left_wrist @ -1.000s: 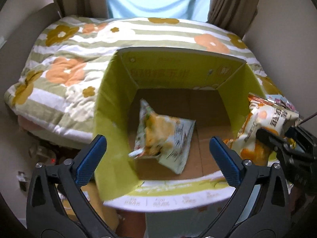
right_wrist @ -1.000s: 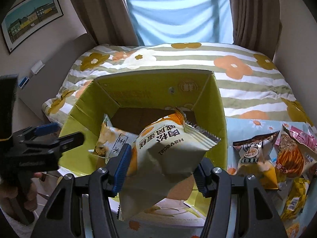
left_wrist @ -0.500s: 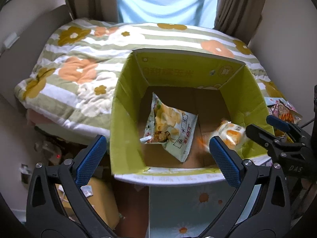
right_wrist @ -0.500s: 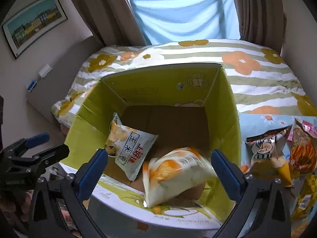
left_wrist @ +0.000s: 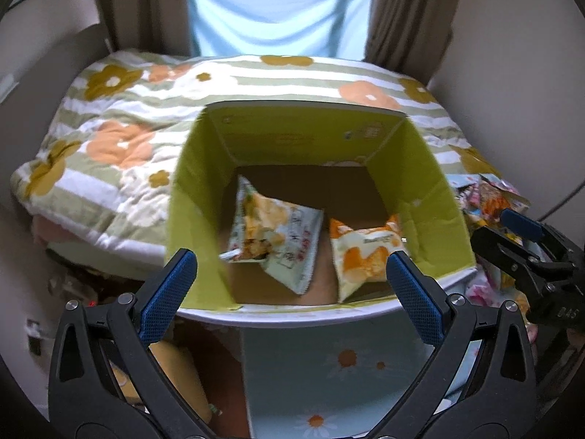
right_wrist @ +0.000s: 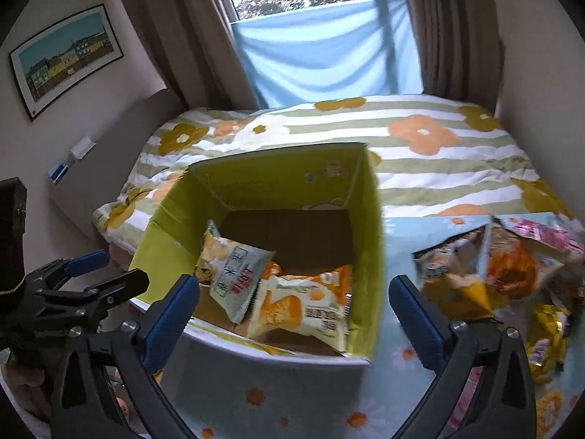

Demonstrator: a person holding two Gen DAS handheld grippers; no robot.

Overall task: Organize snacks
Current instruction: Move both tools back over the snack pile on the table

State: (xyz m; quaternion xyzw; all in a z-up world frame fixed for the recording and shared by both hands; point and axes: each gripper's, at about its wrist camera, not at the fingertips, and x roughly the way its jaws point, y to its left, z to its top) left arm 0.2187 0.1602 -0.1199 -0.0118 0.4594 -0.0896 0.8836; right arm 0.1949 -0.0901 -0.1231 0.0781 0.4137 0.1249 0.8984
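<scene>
Orange snack bag point(right_wrist: 303, 307) lies in the box point(right_wrist: 367, 219), beyond both grippers' wide-apart, empty jaws

Both wrist views downward, sharing box point(left_wrist: 303, 135)

box point(right_wrist: 175, 201) mouth: open above — far floor bare | near floor: two packets point(right_wrist: 299, 307) | right: snack pile point(right_wrist: 512, 267)

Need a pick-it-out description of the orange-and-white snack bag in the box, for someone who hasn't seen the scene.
Find the open yellow-green cardboard box at the foot of the flowered bed. Two bags lie on its floor; take the orange-and-white bag at the near right corner. Its neighbour, the pale green bag, lies to its left and shows red lettering.
</scene>
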